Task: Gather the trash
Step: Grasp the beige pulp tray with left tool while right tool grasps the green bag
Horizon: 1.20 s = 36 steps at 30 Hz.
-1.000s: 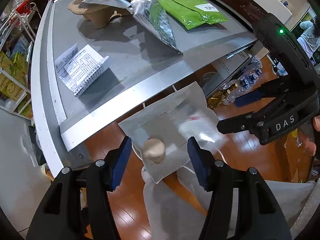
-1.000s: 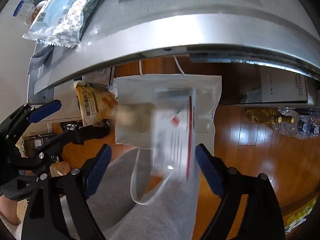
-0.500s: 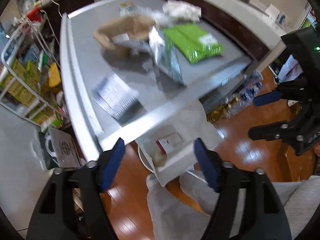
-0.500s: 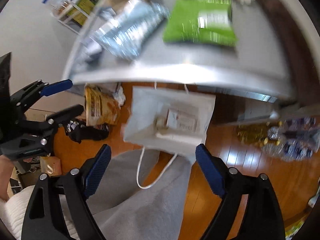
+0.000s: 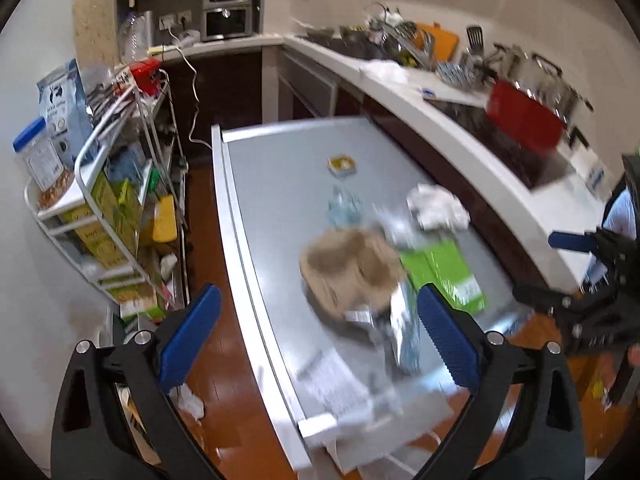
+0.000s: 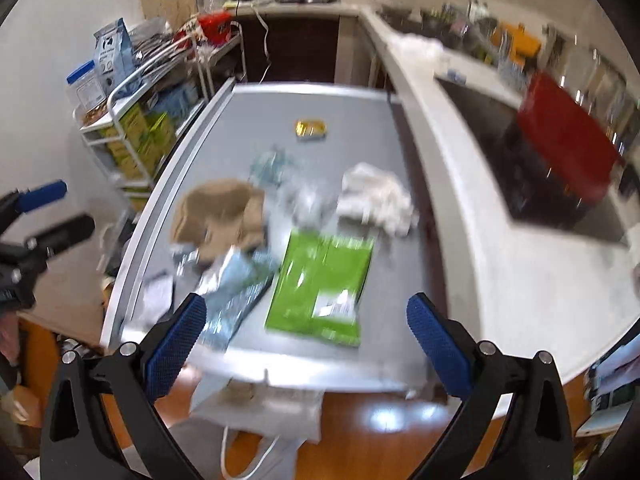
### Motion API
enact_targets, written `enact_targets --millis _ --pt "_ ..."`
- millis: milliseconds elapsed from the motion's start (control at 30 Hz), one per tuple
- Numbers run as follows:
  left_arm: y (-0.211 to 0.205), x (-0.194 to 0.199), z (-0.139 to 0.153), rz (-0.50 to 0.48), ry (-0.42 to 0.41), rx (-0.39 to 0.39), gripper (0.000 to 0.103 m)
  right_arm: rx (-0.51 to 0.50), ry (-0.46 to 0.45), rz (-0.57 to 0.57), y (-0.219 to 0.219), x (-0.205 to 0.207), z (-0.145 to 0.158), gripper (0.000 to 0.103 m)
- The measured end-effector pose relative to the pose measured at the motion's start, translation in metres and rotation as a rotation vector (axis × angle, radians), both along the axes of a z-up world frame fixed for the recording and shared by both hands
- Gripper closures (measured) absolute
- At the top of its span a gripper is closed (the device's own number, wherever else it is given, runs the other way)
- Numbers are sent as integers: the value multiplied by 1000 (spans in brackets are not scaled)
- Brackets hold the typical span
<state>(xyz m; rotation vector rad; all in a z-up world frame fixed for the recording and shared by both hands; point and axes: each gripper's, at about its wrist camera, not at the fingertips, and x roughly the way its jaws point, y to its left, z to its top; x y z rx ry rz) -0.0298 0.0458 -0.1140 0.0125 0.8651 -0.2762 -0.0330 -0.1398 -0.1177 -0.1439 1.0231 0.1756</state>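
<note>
Trash lies on the grey table (image 5: 272, 200): a brown pulp tray (image 5: 352, 268), a green packet (image 5: 444, 276), a silver foil wrapper (image 5: 400, 328), a printed paper (image 5: 340, 380), crumpled white paper (image 5: 436, 206), a clear plastic wrapper (image 5: 344, 204) and a small yellow-topped tub (image 5: 341, 165). A white paper bag (image 6: 256, 404) hangs below the table's near edge. My left gripper (image 5: 318, 344) is open and empty above the near end. My right gripper (image 6: 306, 344) is open and empty over the green packet (image 6: 324, 280). The pulp tray (image 6: 222, 214) shows left of it.
A white wire rack (image 5: 104, 216) of boxes and jars stands left of the table. A white counter (image 5: 460, 120) with a red pot (image 5: 524, 118) and dishes runs along the right. The floor is brown wood (image 5: 224, 392).
Both grippers have risen and tilted up from looking down into the white bag to facing along the table. A card dropped into the bag. Both stay open.
</note>
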Motion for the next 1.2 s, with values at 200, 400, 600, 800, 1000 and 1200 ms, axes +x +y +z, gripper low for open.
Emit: enact_targets --millis 200,400,600,800,1000,1200 --pt "-15 42 -21 -41 86 3 2 -9 72 -26 6 31 -21 4" --pt "-25 78 -59 -64 222 -78 2 -27 162 -55 7 49 -63 4" --pt "-35 102 -77 -41 279 -61 2 -24 207 -89 6 60 -85 4" --pt "-16 105 -96 -48 332 -114 3 -33 221 -87 4 59 -90 4" --pt "-17 110 -112 -87 404 -128 44 -34 257 -92 6 68 -104 4" --pt "-14 112 -122 -83 442 -164 81 -14 317 -132 0 84 -121 4"
